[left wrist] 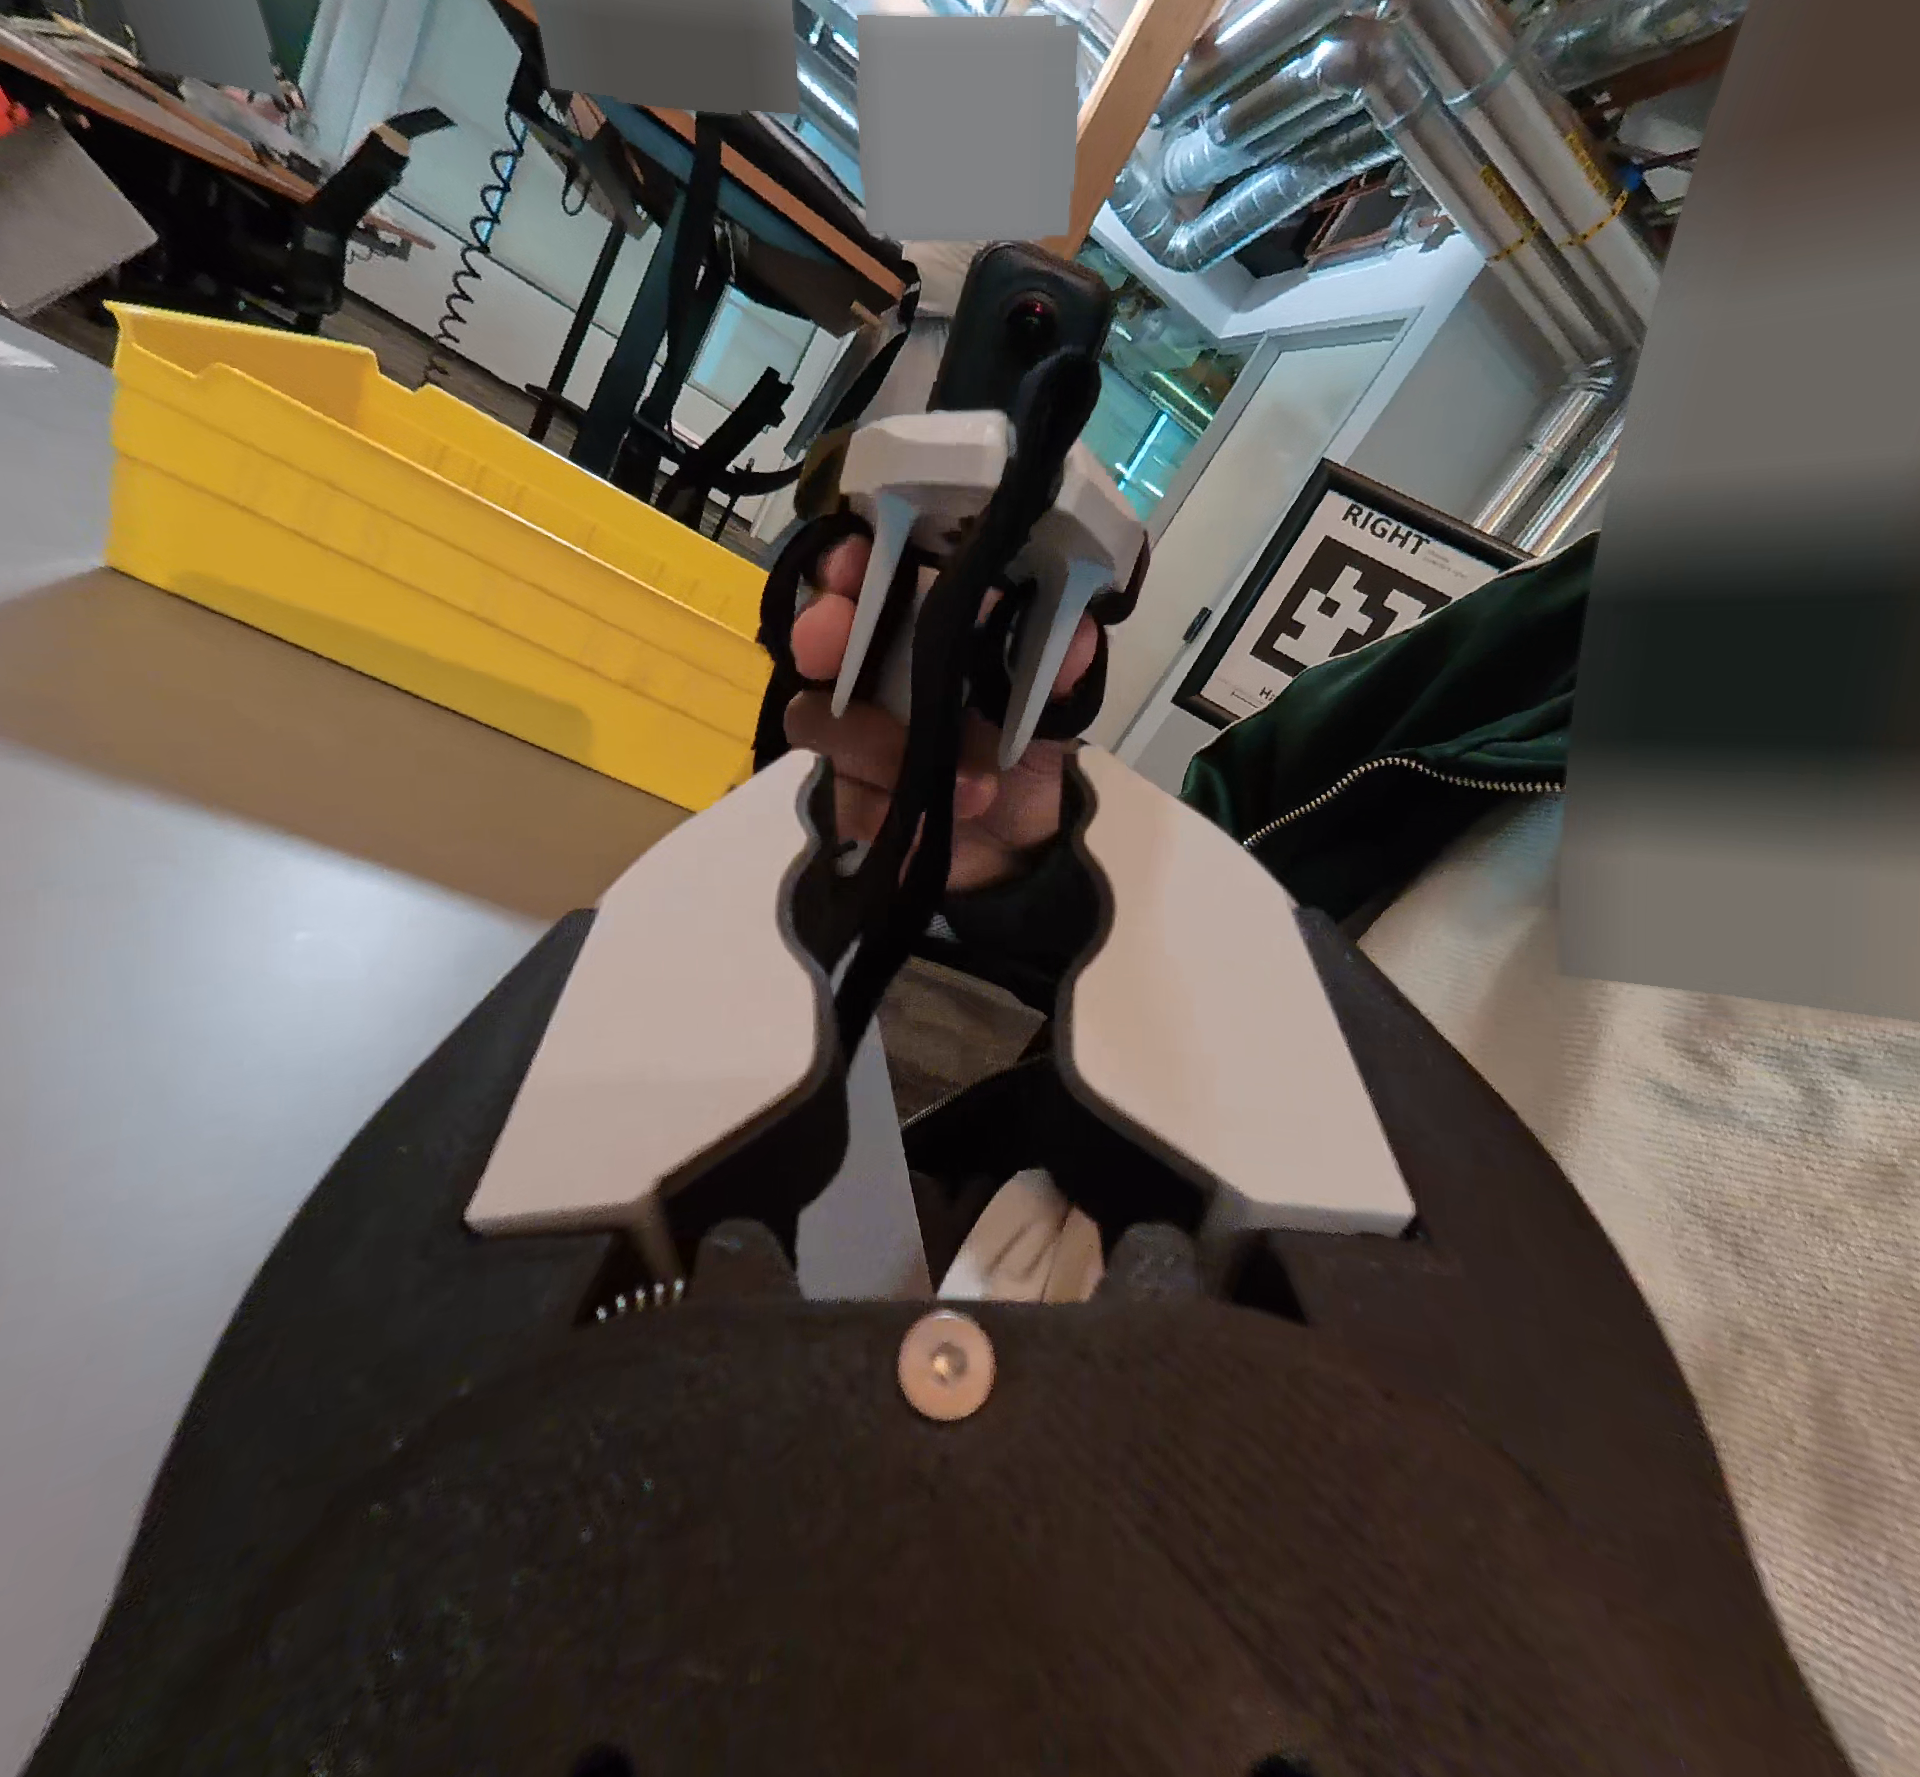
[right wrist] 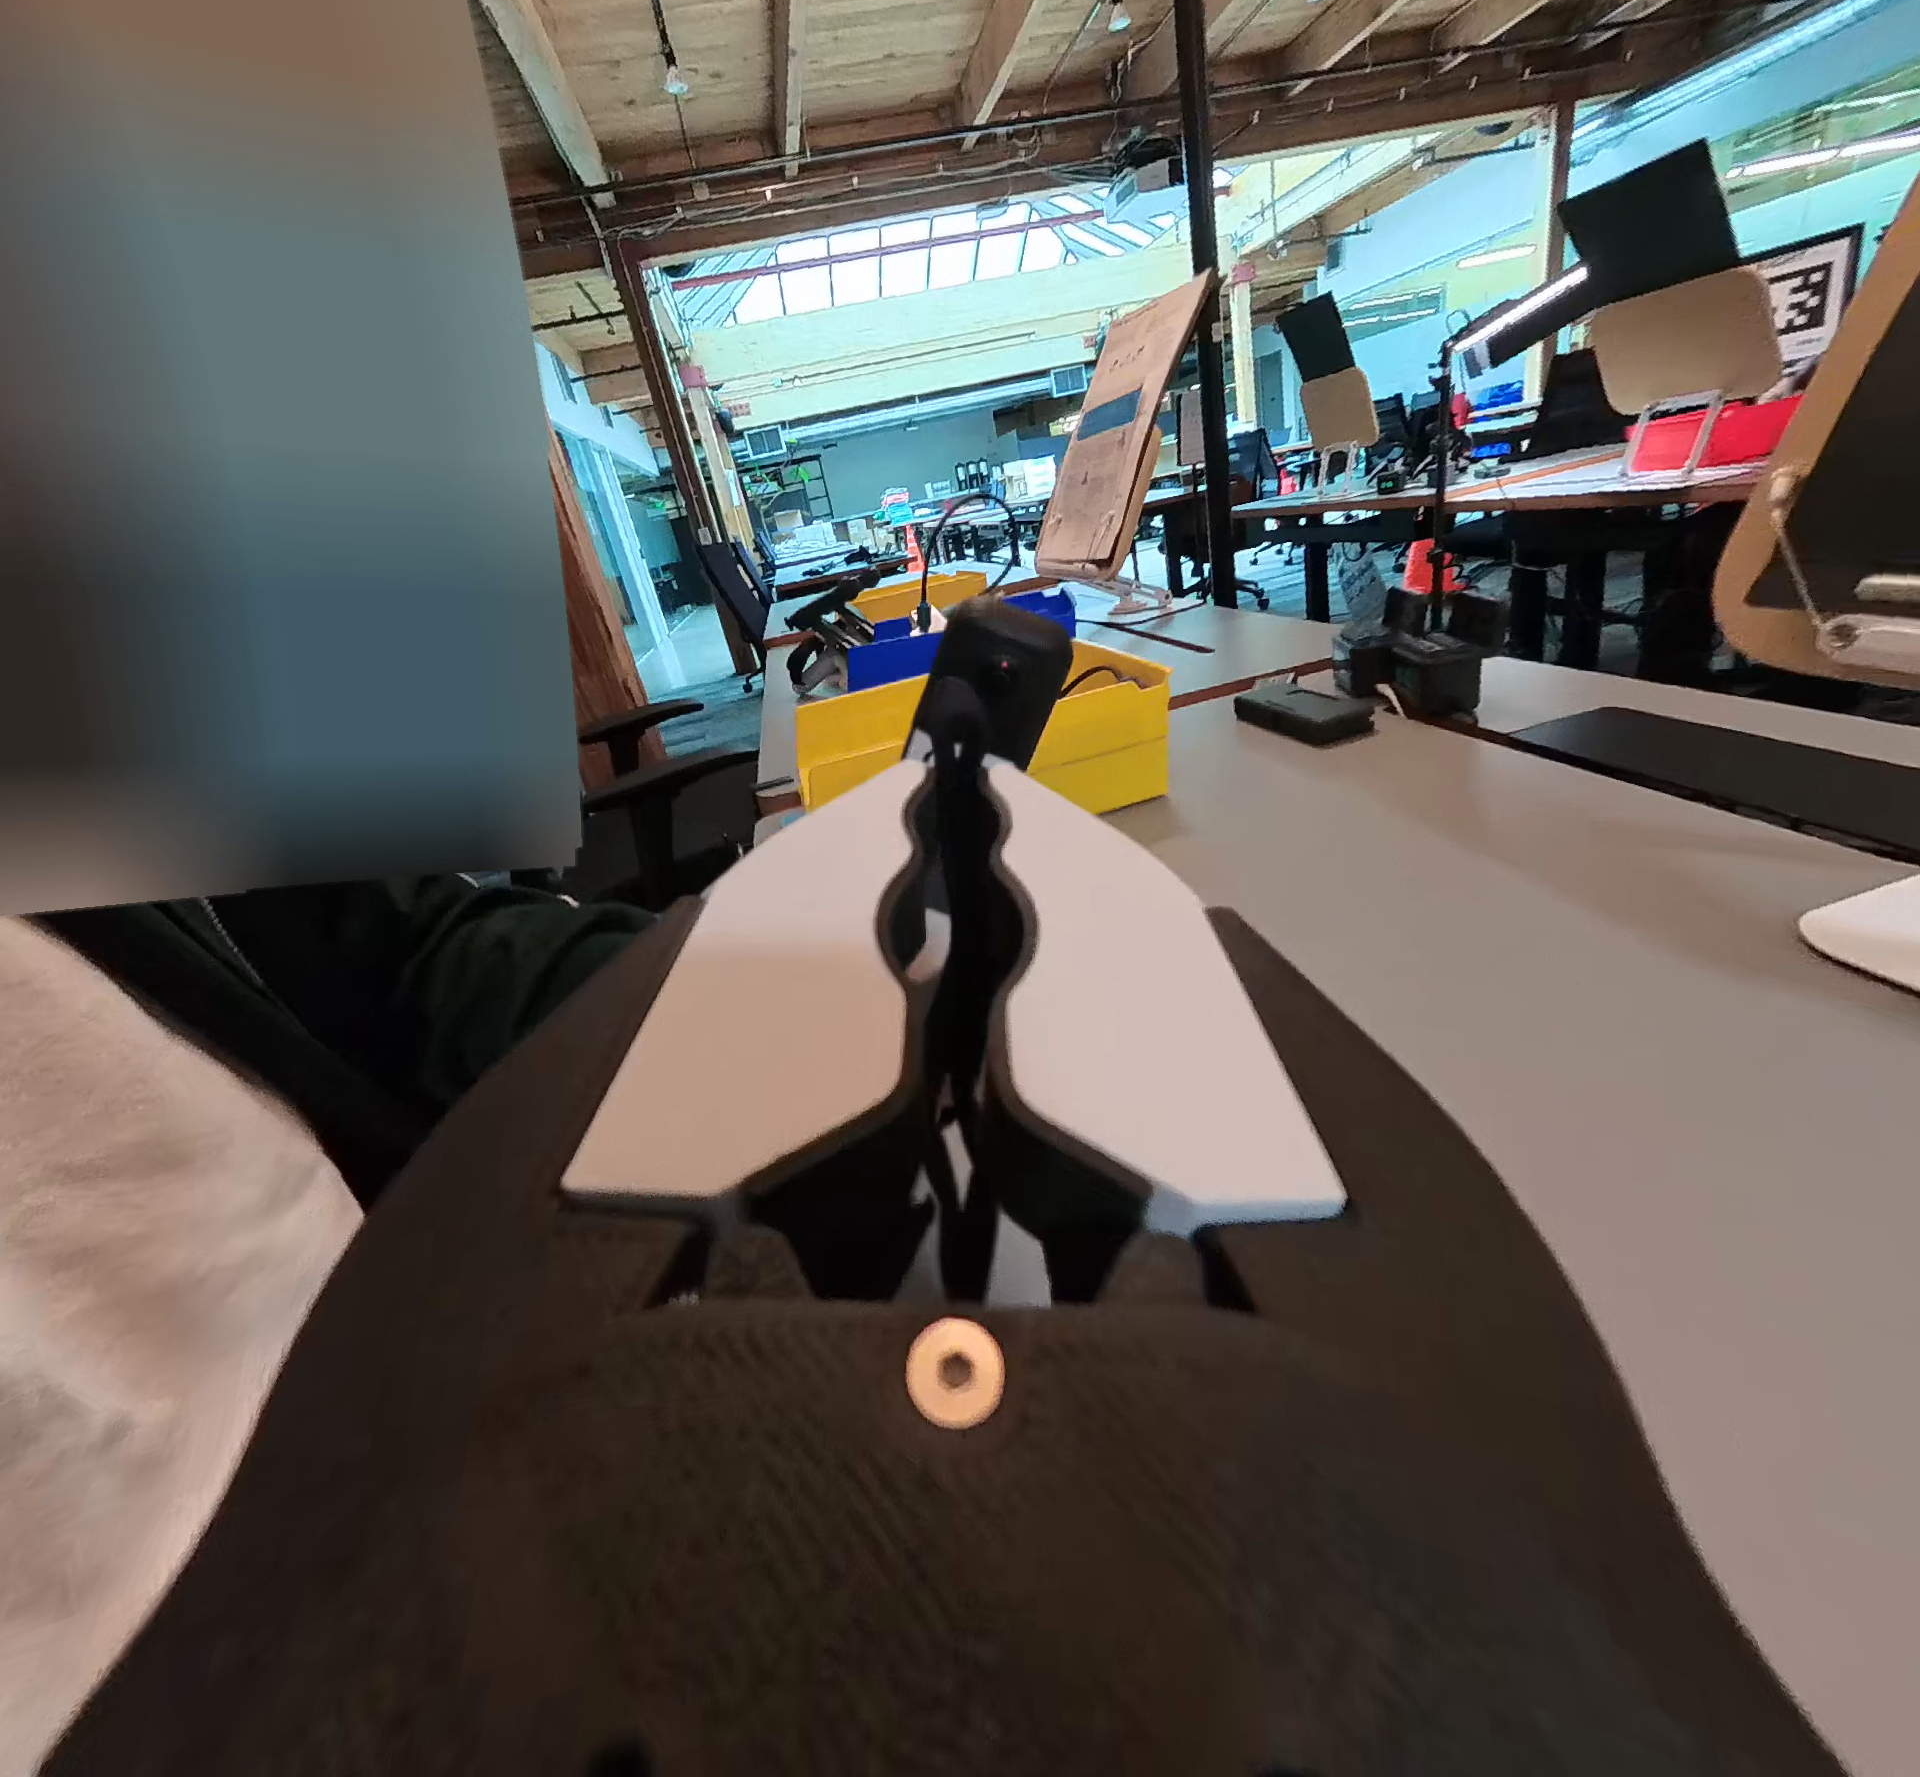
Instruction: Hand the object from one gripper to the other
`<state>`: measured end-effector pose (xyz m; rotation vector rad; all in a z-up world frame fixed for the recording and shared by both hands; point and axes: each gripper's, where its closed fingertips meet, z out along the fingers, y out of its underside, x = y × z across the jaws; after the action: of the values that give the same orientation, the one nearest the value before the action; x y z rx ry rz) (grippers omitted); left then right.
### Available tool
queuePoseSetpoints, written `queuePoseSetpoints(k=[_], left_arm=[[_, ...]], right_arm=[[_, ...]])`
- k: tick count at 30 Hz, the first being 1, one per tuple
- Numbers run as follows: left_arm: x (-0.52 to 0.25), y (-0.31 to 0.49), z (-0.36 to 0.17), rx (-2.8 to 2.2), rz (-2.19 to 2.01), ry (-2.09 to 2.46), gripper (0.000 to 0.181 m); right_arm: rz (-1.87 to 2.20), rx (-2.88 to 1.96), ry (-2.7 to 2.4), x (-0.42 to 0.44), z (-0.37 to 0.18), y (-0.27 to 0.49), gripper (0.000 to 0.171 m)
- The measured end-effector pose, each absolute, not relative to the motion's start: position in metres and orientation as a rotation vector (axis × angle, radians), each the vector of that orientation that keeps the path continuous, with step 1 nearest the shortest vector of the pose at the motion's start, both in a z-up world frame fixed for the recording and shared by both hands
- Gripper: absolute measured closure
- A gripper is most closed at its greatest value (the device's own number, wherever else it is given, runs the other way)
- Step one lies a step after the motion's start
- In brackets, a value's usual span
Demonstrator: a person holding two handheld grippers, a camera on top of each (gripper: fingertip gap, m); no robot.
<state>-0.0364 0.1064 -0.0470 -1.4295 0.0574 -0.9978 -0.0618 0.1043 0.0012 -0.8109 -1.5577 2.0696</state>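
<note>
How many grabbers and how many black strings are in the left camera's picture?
Grippers: 2 (left gripper, right gripper)
Black cord: 1
Total: 3

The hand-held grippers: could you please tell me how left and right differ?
The left hand-held gripper is open; the right hand-held gripper is shut. The cord merely passes between the left's fingers; the right clamps it. Both have white fingers and black bodies.
</note>
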Motion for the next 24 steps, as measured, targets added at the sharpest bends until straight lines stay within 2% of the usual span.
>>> queuePoseSetpoints(k=[3,11,21,24], left_arm=[[-0.037,0.109,-0.054,-1.46,-0.948,0.067,0.13],[-0.037,0.115,-0.077,-1.572,-0.822,0.119,0.128],[-0.018,0.115,-0.091,-1.662,-0.797,0.238,0.151],[-0.015,0.115,-0.094,-1.679,-0.783,0.257,0.175]], right_arm=[[2.071,-0.825,-1.522,-0.06,0.011,0.111,0.165],[2.063,-0.819,-1.456,-0.052,0.037,0.123,0.165],[2.063,-0.8,-1.423,-0.045,0.052,0.125,0.165],[2.065,-0.802,-1.419,-0.045,0.053,0.124,0.165]])
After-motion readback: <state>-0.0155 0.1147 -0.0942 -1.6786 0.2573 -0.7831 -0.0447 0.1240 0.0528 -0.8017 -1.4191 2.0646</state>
